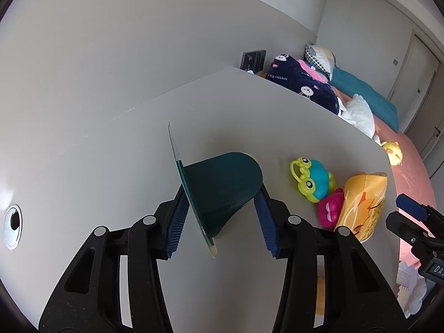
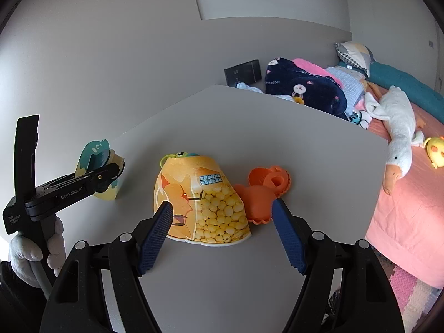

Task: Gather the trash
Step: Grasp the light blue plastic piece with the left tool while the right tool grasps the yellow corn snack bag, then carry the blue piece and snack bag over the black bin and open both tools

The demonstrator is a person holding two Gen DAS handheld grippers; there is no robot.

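A dark teal snack cup (image 1: 222, 183) with a wide foil lid lies on its side between the pads of my left gripper (image 1: 220, 197), which is shut on it: one pad presses the lid, the other the cup's wall. The right wrist view shows that cup (image 2: 94, 155) with its dinosaur print, clamped in the left gripper (image 2: 111, 169) at the white table's left side. An orange-yellow snack bag (image 2: 199, 202) printed with corn puffs lies on the table (image 2: 277, 127). My right gripper (image 2: 222, 206) hovers open over the bag, its fingers to either side.
A green-blue frog toy (image 1: 313, 180) and a pink toy (image 1: 330, 211) sit beside the bag, and an orange toy (image 2: 266, 191) touches its right side. A cable hole (image 1: 12, 222) marks the table's left. Beyond the table's edge is a bed with blankets and a goose plush (image 2: 399, 127).
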